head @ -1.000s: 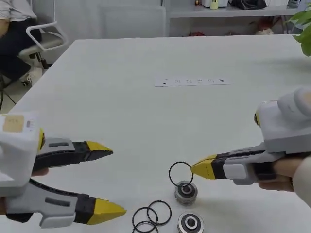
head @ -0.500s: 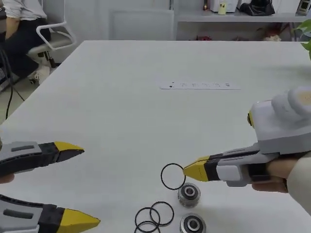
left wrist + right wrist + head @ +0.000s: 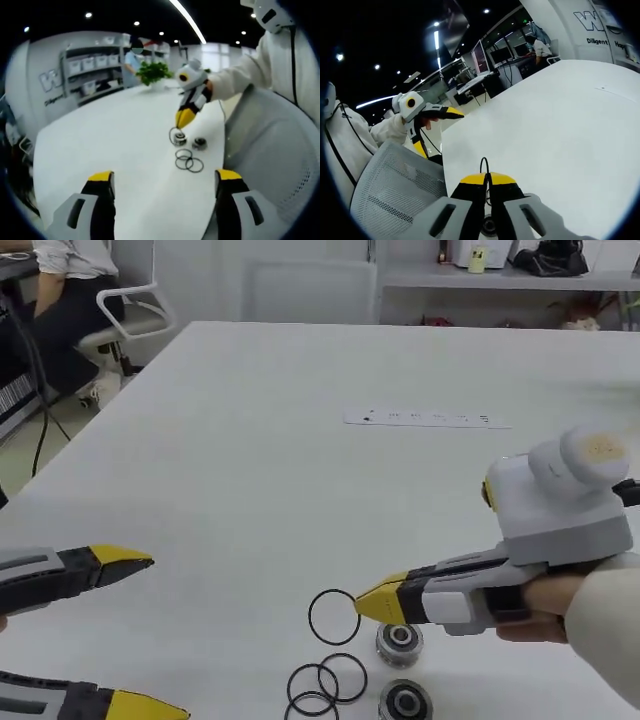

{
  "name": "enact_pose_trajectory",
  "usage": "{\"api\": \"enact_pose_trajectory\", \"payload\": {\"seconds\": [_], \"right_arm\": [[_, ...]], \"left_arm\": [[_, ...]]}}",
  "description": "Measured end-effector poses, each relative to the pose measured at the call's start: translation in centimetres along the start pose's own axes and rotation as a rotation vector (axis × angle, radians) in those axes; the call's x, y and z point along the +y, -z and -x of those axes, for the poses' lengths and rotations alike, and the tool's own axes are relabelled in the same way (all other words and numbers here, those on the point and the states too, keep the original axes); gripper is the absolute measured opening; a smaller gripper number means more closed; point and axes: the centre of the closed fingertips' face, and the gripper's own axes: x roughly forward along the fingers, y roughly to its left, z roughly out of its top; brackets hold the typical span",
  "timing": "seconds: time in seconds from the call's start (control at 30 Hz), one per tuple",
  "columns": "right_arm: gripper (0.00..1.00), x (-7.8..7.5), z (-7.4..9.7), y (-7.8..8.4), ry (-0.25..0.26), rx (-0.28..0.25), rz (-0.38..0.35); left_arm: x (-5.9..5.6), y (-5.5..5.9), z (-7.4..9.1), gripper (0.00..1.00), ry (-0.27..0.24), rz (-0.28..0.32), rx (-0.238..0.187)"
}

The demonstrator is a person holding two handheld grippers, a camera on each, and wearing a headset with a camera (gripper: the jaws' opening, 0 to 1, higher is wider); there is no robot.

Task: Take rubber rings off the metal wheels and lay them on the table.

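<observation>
1. Where its yellow jaws press together, the right gripper pinches one black rubber ring by its rim. In the head view the loop stands out at 9 o'clock of the tips.
2. First metal wheel: on the table just beside the tips, at their 5 o'clock.
3. Second metal wheel: at 6 o'clock of the first, near it, by the lower edge of the head view.
4. Loose rings: black and overlapping, lying flat on the table at 6 o'clock of the held ring and 9 o'clock of the second wheel.
5. Left gripper: jaws spread wide with nothing between them, at 9 o'clock of the loose rings and well apart from them.
6. Table: white top.
7. Flat white strip with small marks: lying at 12 o'clock of the right gripper, well apart.
8. White chair and a seated person: past the table's far corner, at 11 o'clock.
</observation>
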Motion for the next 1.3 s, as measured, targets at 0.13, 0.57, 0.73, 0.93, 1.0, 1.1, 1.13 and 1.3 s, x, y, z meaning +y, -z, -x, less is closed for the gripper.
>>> {"api": "enact_pose_trajectory", "payload": {"seconds": [0.13,0.57,0.73,0.93,1.0,1.1,1.13,1.3], "right_arm": [[0.0,0.6,-0.9,0.5,-0.021,0.027,0.011],[0.0,0.7,-3.0,1.8,-0.044,0.076,0.009],[0.0,0.9,-3.6,2.1,-0.049,0.091,0.009],[0.0,0.8,-4.3,3.0,-0.051,0.119,0.008],[0.0,0.8,-4.5,3.2,-0.045,0.128,0.013],[0.0,0.7,-4.9,3.4,-0.038,0.133,0.018],[0.0,0.7,-4.9,3.4,-0.036,0.134,0.02],[0.0,0.1,-4.9,3.5,-0.008,0.14,0.018]], "left_arm": [[-0.1,0.4,0.2,0.84,-0.008,0.012,0.003],[-0.3,1.2,0.5,0.84,-0.021,0.046,0.002],[0.0,1.4,0.5,0.85,-0.027,0.052,0.005],[0.0,1.3,0.4,0.84,-0.026,0.054,0.001],[0.0,1.4,0.3,0.84,-0.025,0.056,0.003],[0.0,1.5,0.3,0.84,-0.025,0.059,0.004],[0.0,1.4,0.2,0.84,-0.024,0.06,0.002],[-0.2,1.4,0.2,0.83,-0.022,0.061,-0.002]]}}
